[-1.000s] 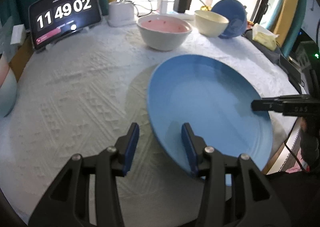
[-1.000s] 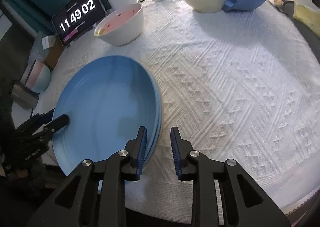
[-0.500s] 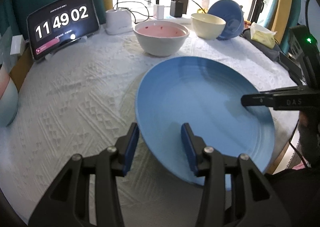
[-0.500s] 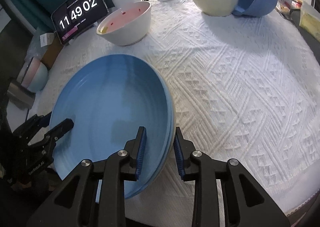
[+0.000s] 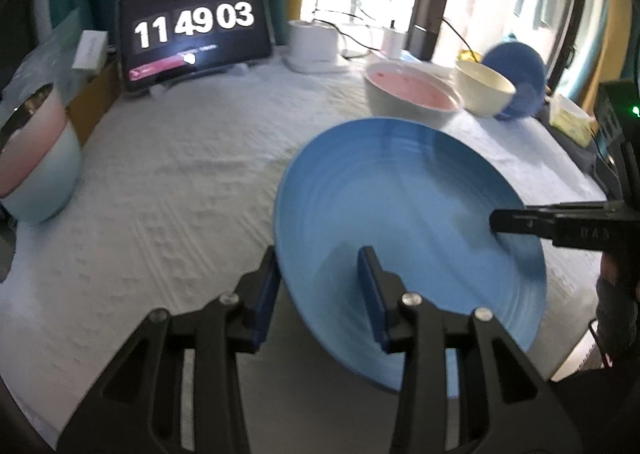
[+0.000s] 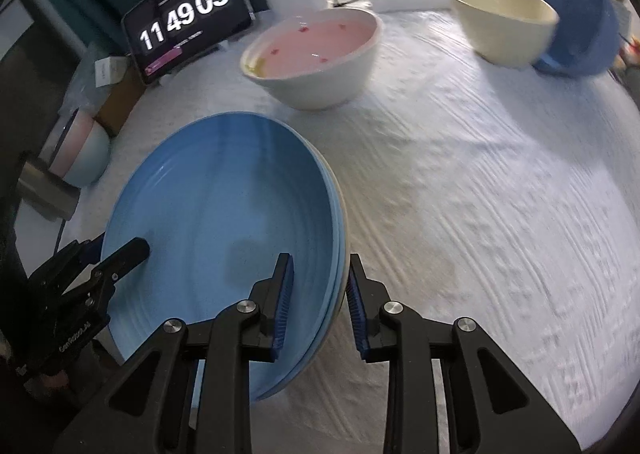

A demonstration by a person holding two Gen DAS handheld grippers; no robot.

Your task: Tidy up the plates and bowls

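Observation:
A stack of blue plates (image 5: pixel 400 205) hangs tilted just above the white tablecloth (image 5: pixel 168 205), carried by both grippers. My left gripper (image 5: pixel 318 286) straddles the near rim, one finger under it and one on the top face; its jaws are closing on the stack. From the right, my right gripper (image 5: pixel 504 219) reaches onto the plates. In the right wrist view, my right gripper (image 6: pixel 318 294) is shut on the plates' (image 6: pixel 224 193) right rim. The left gripper (image 6: pixel 120 254) clamps the opposite rim.
Behind the plates stand a white bowl with a pink inside (image 6: pixel 316 53), a cream bowl (image 6: pixel 500 25) and a tipped blue bowl (image 6: pixel 576 13). A pink and pale blue bowl (image 5: pixel 36 165) sits at the table's left edge. A clock tablet (image 5: pixel 192 49) and white box (image 5: pixel 312 45) stand at the back.
Both grippers have carried the plates across the cloth toward the back left, nearer the pink-inside bowl. The pink and pale blue bowl has come further into the left wrist view.

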